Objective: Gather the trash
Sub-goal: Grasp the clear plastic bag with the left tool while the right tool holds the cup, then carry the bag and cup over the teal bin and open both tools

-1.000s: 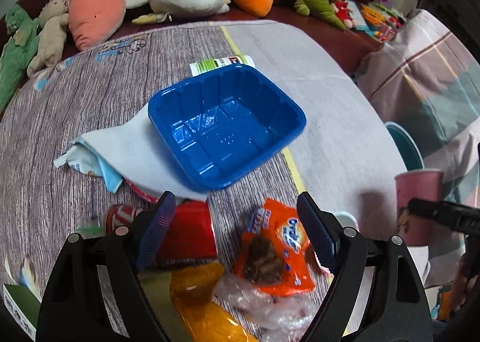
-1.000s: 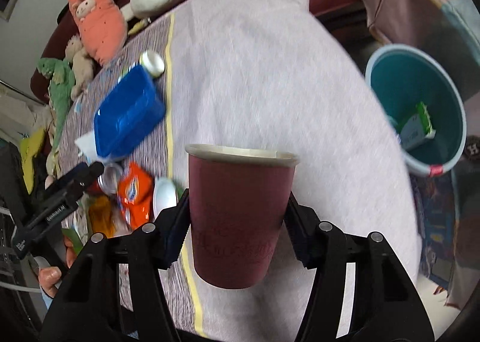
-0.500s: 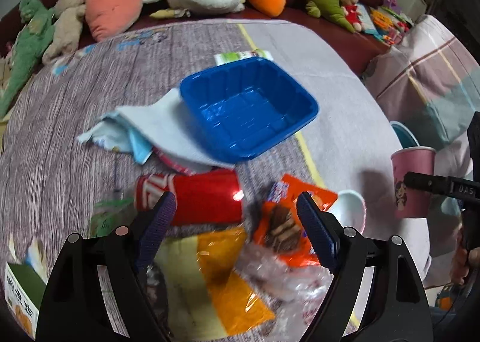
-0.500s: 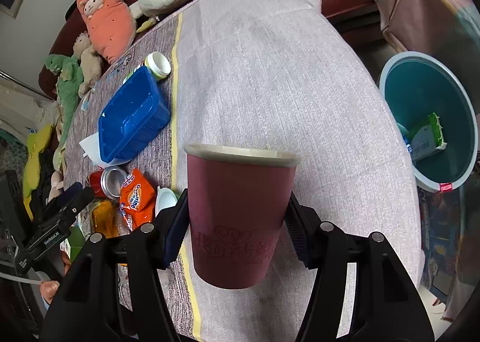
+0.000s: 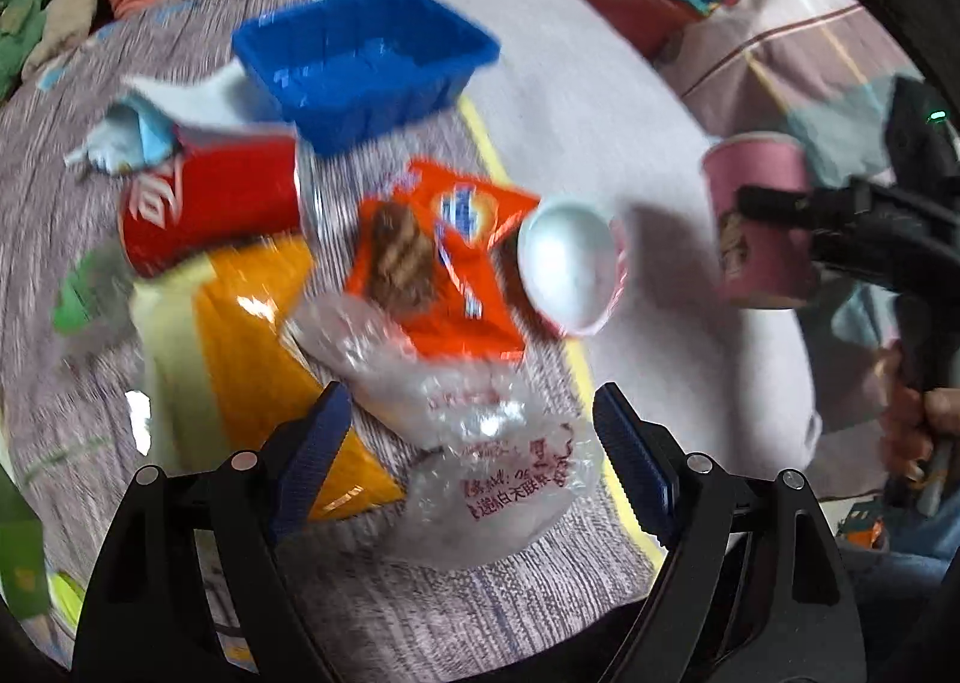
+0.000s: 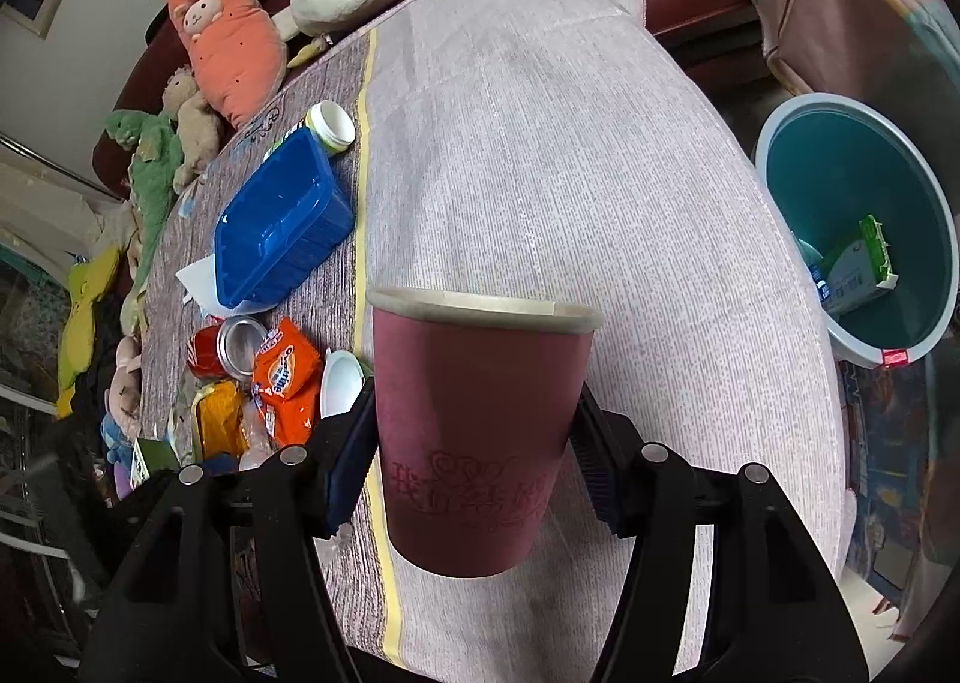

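My right gripper [image 6: 477, 446] is shut on a maroon paper cup [image 6: 474, 431], held upright above the table; the cup also shows in the left wrist view [image 5: 759, 221]. A teal trash bin [image 6: 858, 221] with a green-and-white carton inside stands on the floor to the right. My left gripper [image 5: 474, 455] is open over a crumpled clear plastic bag [image 5: 480, 443]. Beyond it lie an orange snack wrapper [image 5: 444, 263], a white bowl [image 5: 570, 263], a red soda can [image 5: 210, 203], a yellow-orange packet [image 5: 252, 311] and a blue plastic tray [image 5: 366, 59].
The round table [image 6: 570, 143] has a grey-pink cloth. A white tissue [image 5: 198, 95] lies under the tray. A capped bottle [image 6: 327, 128] lies behind the tray. Plush toys [image 6: 228, 47] line the sofa behind. A plaid blanket [image 5: 810, 53] is at right.
My left gripper has drawn back toward the table's near edge; the clear plastic bag now lies between its fingers. The right gripper still holds the cup, and the bin sits more to the right.
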{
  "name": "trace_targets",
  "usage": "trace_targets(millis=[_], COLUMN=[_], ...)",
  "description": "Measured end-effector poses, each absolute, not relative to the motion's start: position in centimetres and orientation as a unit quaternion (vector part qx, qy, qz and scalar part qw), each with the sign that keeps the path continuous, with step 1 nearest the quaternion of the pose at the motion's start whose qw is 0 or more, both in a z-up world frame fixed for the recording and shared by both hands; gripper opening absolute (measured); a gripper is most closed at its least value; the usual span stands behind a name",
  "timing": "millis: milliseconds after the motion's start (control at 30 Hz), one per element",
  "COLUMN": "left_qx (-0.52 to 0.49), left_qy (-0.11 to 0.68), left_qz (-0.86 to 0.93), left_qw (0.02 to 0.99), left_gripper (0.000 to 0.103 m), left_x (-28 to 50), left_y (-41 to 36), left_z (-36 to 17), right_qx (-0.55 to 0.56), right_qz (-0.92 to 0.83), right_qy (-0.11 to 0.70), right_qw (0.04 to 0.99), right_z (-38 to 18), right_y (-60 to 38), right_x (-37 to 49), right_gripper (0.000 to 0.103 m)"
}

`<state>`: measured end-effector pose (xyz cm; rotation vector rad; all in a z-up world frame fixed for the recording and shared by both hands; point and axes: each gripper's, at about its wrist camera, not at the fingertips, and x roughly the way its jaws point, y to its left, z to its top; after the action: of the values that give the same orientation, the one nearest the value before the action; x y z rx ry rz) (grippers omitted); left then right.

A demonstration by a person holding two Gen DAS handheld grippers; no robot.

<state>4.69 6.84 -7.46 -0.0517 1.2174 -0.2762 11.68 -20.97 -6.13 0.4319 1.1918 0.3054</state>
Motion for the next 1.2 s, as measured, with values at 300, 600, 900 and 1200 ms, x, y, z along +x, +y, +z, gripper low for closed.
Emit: trace_targets(millis=[300,600,900,1200], left_qx=[-0.01,-0.02,0.007,0.044], left_qy=[0.573,0.515,0.477,0.503], left_qz=[-0.111,-0.111,-0.185,-0.268], left_qw=[0.812,0.85,0.859,0.82], left_gripper=[0.043,0.042,0.042,0.042], left_x=[3.5,3.5,8.7,14.6], left_y=[5.1,5.5,-4.0,-17.6], left_z=[-9.6,-1.8,3.2,-0.8], right_qx=[0.212,0.241,0.291,0.312], right_qz=[0.137,0.143,0.096,0.009], right_qy=[0.54,0.521,0.47,0.44], right_qw=[0.803,0.807,0.828,0.842], right_z=[-5.6,-5.4,-3.7,-3.5], right_y=[-23.5,-26.3,-35.1,-45.1], right_x=[10.2,9.9,10.2,10.5], right_gripper=[0.058,0.058,0.058,0.058])
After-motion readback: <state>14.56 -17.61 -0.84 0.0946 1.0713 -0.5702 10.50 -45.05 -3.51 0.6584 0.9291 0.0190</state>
